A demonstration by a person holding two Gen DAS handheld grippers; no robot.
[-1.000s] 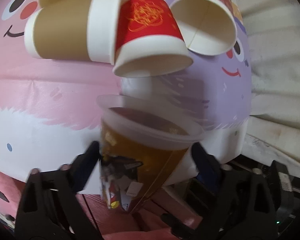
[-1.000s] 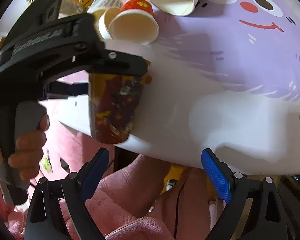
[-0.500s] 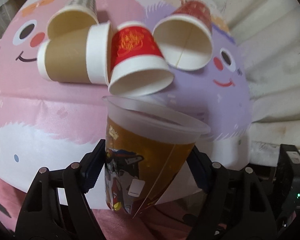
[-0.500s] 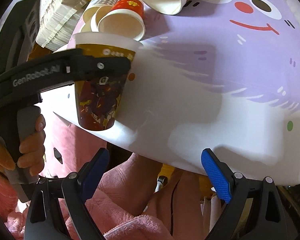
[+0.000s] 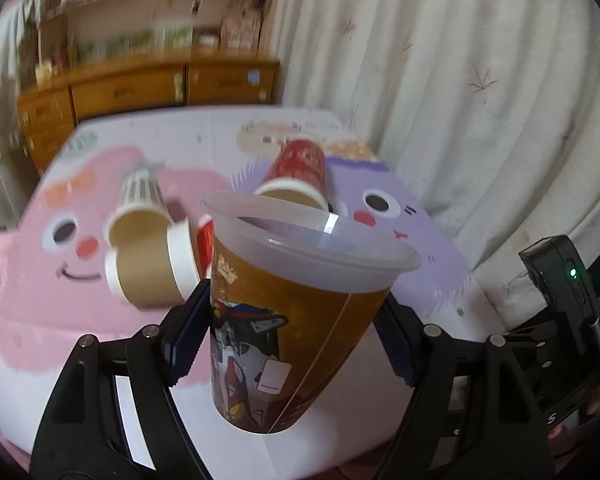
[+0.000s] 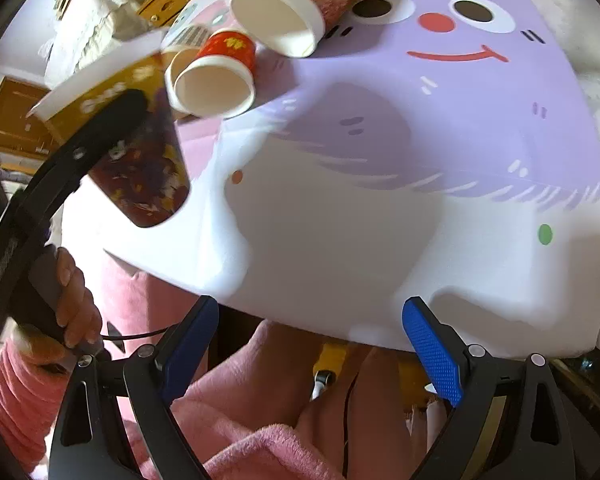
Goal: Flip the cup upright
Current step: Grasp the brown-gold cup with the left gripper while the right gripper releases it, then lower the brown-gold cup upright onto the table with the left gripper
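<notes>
My left gripper [image 5: 296, 332] is shut on a brown printed plastic cup [image 5: 296, 320] with a clear rim. The cup is nearly upright, mouth up, held above the table's near edge. It also shows in the right wrist view [image 6: 140, 160], tilted, with the left gripper's finger [image 6: 100, 128] across it. My right gripper [image 6: 312, 352] is open and empty, below the table's front edge.
Several paper cups lie on their sides on the cartoon-face table cover [image 6: 380, 200]: a brown one [image 5: 148, 272], a checked one [image 5: 140, 196], a small red one [image 6: 220, 72] and a large red one [image 6: 300, 8]. A wooden cabinet [image 5: 140, 88] and a curtain [image 5: 460, 80] stand behind.
My left gripper has tipped up and drawn back, bringing the plastic cup closer to upright. The lying cups now sit farther away. My right gripper has barely moved.
</notes>
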